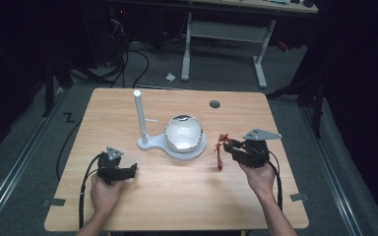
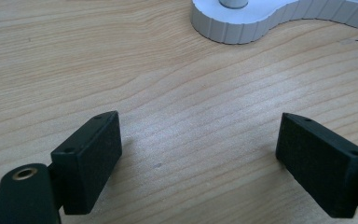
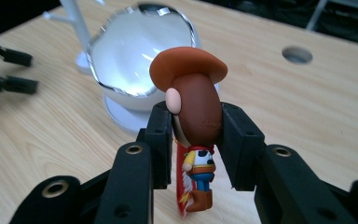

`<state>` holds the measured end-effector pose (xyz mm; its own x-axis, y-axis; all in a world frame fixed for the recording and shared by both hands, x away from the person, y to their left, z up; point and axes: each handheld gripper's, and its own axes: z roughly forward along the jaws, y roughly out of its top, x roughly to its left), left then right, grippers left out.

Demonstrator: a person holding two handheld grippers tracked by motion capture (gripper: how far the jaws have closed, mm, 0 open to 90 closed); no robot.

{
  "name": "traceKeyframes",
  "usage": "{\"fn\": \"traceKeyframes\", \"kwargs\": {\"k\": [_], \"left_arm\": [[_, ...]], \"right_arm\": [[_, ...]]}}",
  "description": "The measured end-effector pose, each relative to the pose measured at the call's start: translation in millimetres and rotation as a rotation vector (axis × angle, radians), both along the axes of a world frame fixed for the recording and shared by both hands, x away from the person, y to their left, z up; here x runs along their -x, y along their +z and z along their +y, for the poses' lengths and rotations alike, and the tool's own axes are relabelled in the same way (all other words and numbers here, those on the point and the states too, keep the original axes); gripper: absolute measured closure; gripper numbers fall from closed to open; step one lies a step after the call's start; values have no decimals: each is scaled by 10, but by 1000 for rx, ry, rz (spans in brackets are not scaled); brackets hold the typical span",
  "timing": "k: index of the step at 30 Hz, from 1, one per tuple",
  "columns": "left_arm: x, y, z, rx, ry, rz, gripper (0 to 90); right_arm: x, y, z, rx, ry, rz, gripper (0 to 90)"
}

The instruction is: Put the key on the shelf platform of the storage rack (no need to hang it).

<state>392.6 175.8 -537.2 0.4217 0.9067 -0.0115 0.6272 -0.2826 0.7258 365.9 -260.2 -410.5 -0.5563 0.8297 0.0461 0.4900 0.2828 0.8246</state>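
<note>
A small cowboy figure (image 3: pixel 193 100) with a brown hat has its head clamped between the pads of my right gripper (image 3: pixel 196 135), which is shut on it. A red strap (image 3: pixel 182 186) hangs below the figure. In the high view the right gripper (image 1: pixel 226 145) holds the figure (image 1: pixel 222 139) above the table, right of the shiny bowl (image 1: pixel 183 132), with the strap (image 1: pixel 220 160) dangling. My left gripper (image 1: pixel 133 170) rests low at the front left. Its jaws stand wide open over bare wood (image 2: pixel 200 158), with nothing between them.
A white stand (image 1: pixel 150 144) carries a tall post (image 1: pixel 140 115) with a short side peg, and the bowl (image 3: pixel 140 51). The stand's ribbed base edge (image 2: pixel 261 21) lies just beyond my left gripper. A round hole (image 1: pixel 214 104) sits near the table's far edge. Another desk stands behind.
</note>
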Motion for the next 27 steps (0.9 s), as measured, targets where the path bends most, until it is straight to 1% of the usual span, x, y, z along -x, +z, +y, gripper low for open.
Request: {"fn": "traceKeyframes", "kwargs": {"k": [2,3,4,7,12,16,19,22,27], "left_arm": [[0,-1,-2,-1,0,-2,147],[1,-1,-2,-1,0,-3,148],[1,0,-3,-2,-1,-1,148],[1,0,-6,-2,1,-2,148],[2,0,-6,-3,1,-2,148],[2,0,-7,-3,2,-2,148],[1,0,-8,-3,3,-2,147],[1,0,-8,-2,3,-2,147],[1,0,-7,-1,0,-1,145]], "right_arm": [[-16,81,24,-10,19,-15,670],[-35,154,46,-23,30,-23,670],[-35,154,46,-23,30,-23,670],[-91,277,77,-41,53,-26,671],[-203,431,154,-47,81,-21,671],[-252,433,190,-49,85,-6,670],[-300,400,243,-51,93,10,670],[-318,391,273,-53,97,17,670],[-406,412,373,-57,115,14,670]]}}
